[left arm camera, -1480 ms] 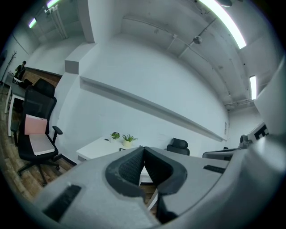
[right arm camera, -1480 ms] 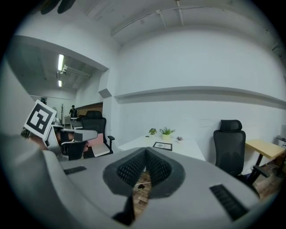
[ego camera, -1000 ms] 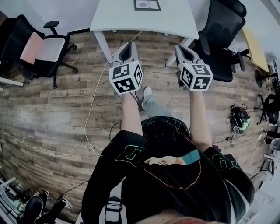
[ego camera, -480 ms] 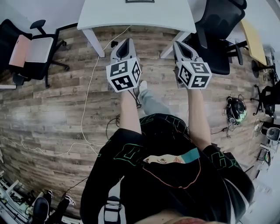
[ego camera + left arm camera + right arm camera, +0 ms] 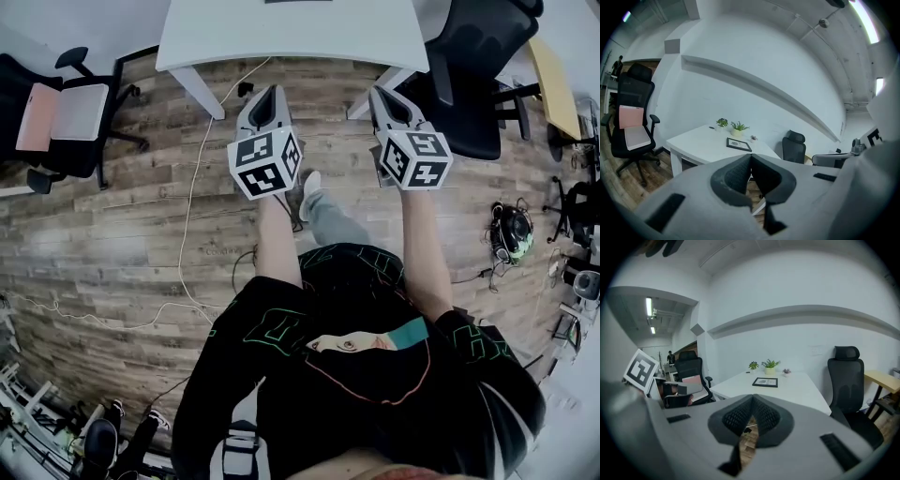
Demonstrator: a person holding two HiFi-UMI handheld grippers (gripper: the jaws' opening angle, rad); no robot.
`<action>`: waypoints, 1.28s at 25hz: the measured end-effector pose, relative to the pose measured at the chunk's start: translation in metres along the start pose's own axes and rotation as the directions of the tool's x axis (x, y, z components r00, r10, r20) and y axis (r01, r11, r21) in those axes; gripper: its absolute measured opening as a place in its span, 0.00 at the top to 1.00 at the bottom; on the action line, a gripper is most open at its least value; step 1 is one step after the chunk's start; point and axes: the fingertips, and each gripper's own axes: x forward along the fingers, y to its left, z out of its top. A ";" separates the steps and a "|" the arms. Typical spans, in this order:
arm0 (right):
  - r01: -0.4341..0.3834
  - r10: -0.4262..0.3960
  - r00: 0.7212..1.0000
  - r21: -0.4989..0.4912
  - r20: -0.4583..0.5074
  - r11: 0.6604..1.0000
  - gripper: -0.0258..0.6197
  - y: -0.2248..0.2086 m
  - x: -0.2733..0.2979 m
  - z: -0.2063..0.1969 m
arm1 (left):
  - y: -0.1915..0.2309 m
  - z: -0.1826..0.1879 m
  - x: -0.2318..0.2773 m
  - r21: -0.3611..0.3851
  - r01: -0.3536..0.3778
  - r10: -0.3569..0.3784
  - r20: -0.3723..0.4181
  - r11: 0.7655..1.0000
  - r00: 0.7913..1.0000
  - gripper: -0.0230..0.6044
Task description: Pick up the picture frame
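The picture frame [image 5: 738,144] is dark-edged with a pale print and lies flat on the white table [image 5: 696,140]. It also shows in the right gripper view as the picture frame [image 5: 765,382] on the table [image 5: 797,389]. In the head view only a dark sliver of it shows at the top edge. My left gripper [image 5: 267,97] and right gripper [image 5: 384,97] are held side by side over the wooden floor, short of the table [image 5: 291,33]. Both point at it. The left gripper [image 5: 751,157] and the right gripper [image 5: 752,399] are shut with nothing between the pads.
Small potted plants [image 5: 769,365] stand behind the frame on the table. A black office chair with a pink pad [image 5: 66,112] is at the left, and another black chair [image 5: 478,84] at the table's right corner. A yellow desk [image 5: 553,84] is far right. A white cable [image 5: 192,206] trails across the floor.
Both grippers have come nearer the table and sunk a little, still shut. In the head view the table looks larger and the picture frame has slid to the top edge.
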 end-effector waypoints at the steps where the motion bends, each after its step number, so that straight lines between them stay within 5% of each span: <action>1: -0.001 0.001 1.000 0.006 -0.003 1.000 0.95 -0.003 0.006 0.000 | 0.002 0.000 0.006 0.001 -0.003 0.003 -0.008 1.000 1.000 0.95; 32: -0.044 0.046 0.999 0.129 -0.008 0.991 0.95 -0.108 0.175 0.042 | 0.017 0.039 0.180 0.117 -0.047 0.058 -0.093 0.992 0.994 0.95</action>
